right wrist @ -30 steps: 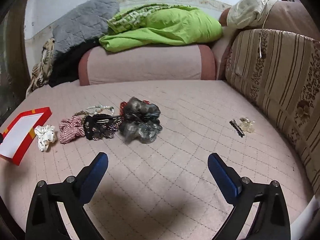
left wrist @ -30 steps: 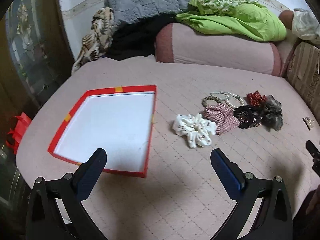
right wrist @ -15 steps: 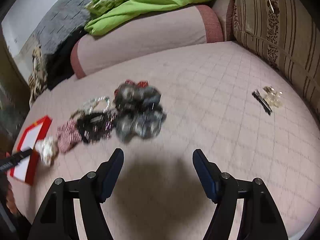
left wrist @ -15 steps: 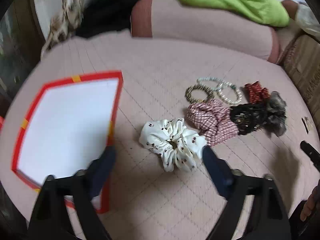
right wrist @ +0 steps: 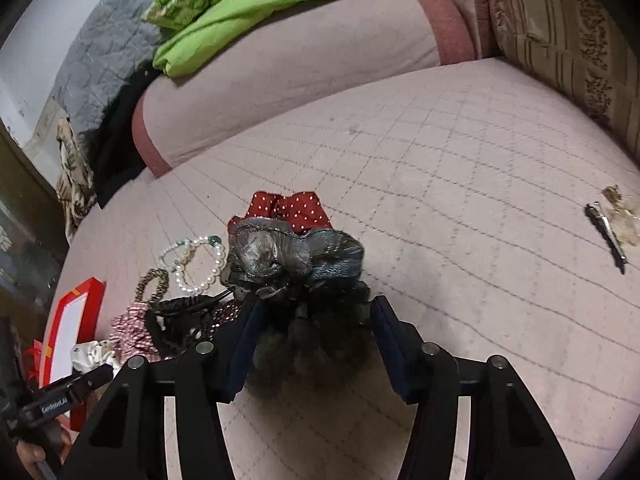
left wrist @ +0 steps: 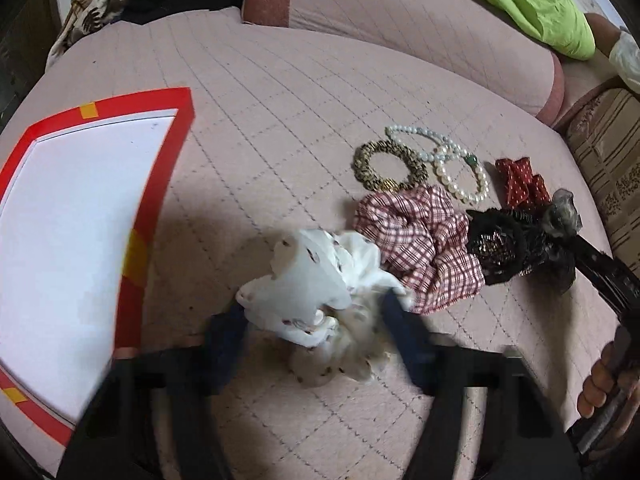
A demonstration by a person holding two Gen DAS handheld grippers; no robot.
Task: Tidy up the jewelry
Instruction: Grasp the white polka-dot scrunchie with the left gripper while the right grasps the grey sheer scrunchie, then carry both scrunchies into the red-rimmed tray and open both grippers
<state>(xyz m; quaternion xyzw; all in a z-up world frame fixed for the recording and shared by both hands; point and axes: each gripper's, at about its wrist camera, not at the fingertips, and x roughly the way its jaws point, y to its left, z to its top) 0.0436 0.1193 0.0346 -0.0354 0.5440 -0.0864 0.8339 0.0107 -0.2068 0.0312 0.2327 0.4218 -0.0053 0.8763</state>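
Observation:
My left gripper [left wrist: 316, 316] is open, its blue fingers on either side of the white dotted scrunchie [left wrist: 320, 292], which bunches up between them. My right gripper [right wrist: 312, 316] is open around the grey-black frilly scrunchie [right wrist: 296, 256]. On the pink quilt lie a red-checked scrunchie [left wrist: 420, 240], a black lace scrunchie [left wrist: 500, 244], a red dotted bow [left wrist: 520, 184], a gold-brown hair band [left wrist: 386, 164] and pearl bracelets [left wrist: 452, 164]. The red-rimmed white box lid [left wrist: 152, 184] lies at the left.
A pink bolster [right wrist: 300, 64] with a green blanket [right wrist: 248, 4] bounds the far side. A striped cushion [right wrist: 560, 40] is at the right. A black hair clip [right wrist: 606, 232] and a clear clip [right wrist: 622, 216] lie far right.
Both grippers moved forward and down. The left one now straddles the white scrunchie, the right one the grey-black scrunchie, and both sets of fingers have narrowed.

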